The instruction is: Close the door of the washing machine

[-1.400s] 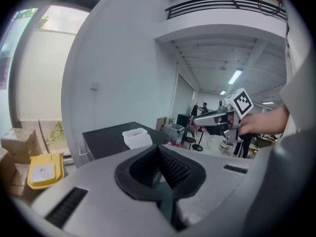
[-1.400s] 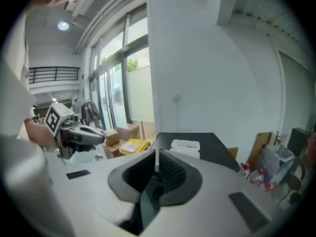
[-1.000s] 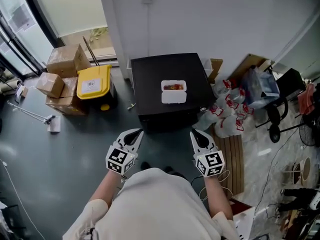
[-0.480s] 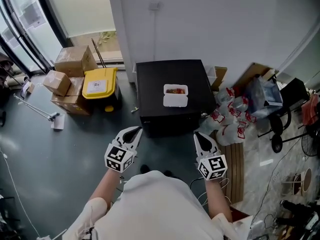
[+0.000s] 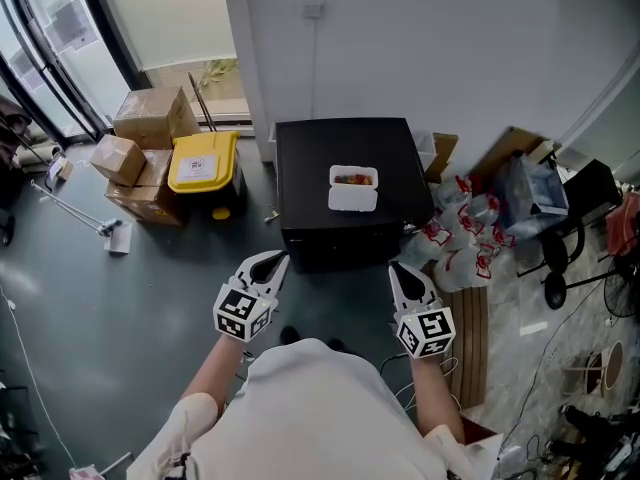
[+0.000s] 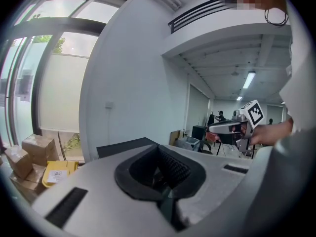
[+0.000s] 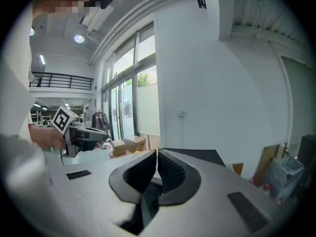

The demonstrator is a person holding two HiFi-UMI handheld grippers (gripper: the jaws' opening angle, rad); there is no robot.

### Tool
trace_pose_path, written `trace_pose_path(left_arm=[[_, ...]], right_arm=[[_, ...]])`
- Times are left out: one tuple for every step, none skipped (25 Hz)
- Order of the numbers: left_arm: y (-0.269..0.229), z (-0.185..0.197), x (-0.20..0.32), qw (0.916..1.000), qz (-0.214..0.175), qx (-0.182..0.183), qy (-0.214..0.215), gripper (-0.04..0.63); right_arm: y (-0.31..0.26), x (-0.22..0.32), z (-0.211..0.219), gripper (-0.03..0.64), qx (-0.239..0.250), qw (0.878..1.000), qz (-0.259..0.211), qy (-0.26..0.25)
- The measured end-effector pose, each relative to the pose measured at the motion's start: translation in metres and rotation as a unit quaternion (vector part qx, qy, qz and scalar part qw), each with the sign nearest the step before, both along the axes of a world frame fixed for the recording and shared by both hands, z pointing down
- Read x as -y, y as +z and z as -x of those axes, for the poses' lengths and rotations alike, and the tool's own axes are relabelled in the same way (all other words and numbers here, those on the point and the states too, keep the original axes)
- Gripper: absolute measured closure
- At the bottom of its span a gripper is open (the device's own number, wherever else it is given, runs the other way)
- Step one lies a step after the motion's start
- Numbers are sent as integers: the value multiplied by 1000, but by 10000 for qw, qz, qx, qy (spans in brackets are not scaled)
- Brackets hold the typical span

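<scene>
The washing machine [image 5: 300,168] is a black box against the white wall, seen from above in the head view, with a white food container [image 5: 353,188] on its top. Its dark front [image 5: 335,250] faces me; the door cannot be made out from here. My left gripper [image 5: 278,259] and right gripper [image 5: 397,269] hover side by side just in front of it, both shut and holding nothing. In the left gripper view the left gripper [image 6: 158,147] points at the machine's top edge [image 6: 126,144]. In the right gripper view the right gripper [image 7: 157,152] has its tips together.
A yellow bin [image 5: 203,163] and cardboard boxes [image 5: 150,118] stand left of the machine. Red-and-white bags [image 5: 465,233] and a wooden slat board [image 5: 468,318] lie to its right. A long-handled tool [image 5: 80,213] lies on the dark floor at left.
The head view has shifted, so the machine sits a little lower and to the right. Both grippers keep their places in front of it, still shut.
</scene>
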State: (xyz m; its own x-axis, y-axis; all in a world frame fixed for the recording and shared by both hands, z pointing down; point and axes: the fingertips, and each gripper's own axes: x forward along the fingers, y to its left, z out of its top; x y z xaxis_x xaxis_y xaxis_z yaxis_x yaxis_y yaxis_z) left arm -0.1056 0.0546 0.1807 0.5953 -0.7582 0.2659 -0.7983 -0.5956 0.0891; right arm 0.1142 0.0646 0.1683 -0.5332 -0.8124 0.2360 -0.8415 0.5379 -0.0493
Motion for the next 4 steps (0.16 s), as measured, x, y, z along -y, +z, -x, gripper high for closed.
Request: trace_pose_path(left_arm=[[0,-1,0,10000,-3,-3,0,588],[-1,-2,1,10000,-6,-5,1,588],[-1,-3,2,10000,-9,-6,2,588],[-2,-4,3,10000,-12,-7,3,588]], right_arm=[[0,0,-1,581,-2,10000,6,0],[1,0,-1,581,-4,10000,13,0],[1,1,-2,581,-6,10000,21,-1],[1,1,-2,581,-9,10000,29,-2]])
